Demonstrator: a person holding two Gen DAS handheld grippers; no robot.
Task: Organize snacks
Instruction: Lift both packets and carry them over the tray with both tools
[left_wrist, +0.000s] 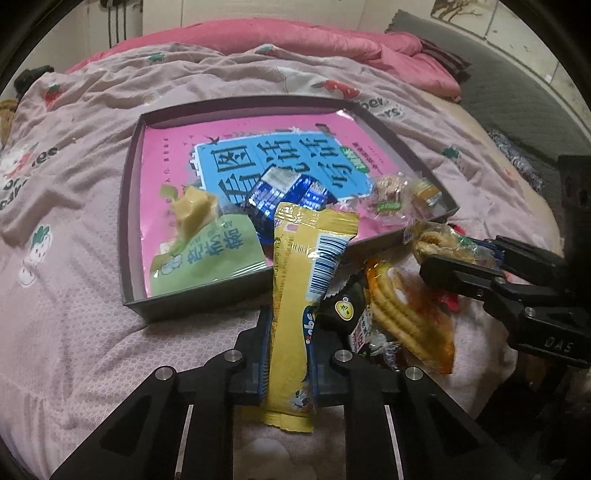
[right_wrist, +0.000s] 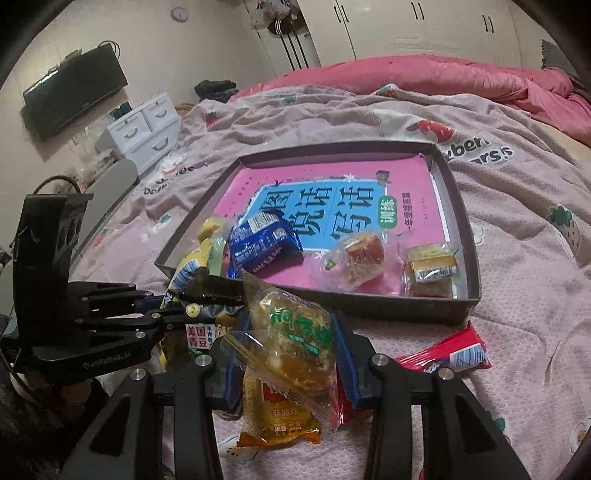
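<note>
— Two packets are in my grip right now. My left gripper (left_wrist: 288, 354) has its fingers (left_wrist: 263, 354) clamped on a long yellow stick packet (left_wrist: 295, 314), which stands up between them with its barcode end tipped toward the tray.

— And the right one?

— My right gripper (right_wrist: 288, 354) has its fingers (right_wrist: 345, 354) pressed against both sides of a clear pastry packet with green lettering (right_wrist: 291, 332). Just under those fingers lies an orange packet (right_wrist: 277, 421) on the bed, and just to the right of them a red wrapper (right_wrist: 448, 352).

— What sits near the left fingers?

— Just right of them, a small pile: a black packet with a yellow sticker (left_wrist: 341, 306) and an orange biscuit packet (left_wrist: 402, 317).

— Beyond that?

— Past both pairs of fingers, the shallow grey tray (left_wrist: 127, 206) rests on the pink strawberry blanket (left_wrist: 74, 332). Its floor is covered by a pink and blue booklet (left_wrist: 236, 147). On that lie a green pouch (left_wrist: 210, 258), a blue packet (left_wrist: 288, 195) and, at the right corner, two clear-wrapped cakes (right_wrist: 360, 254). Farthest off, a pink quilt (left_wrist: 295, 37).
</note>
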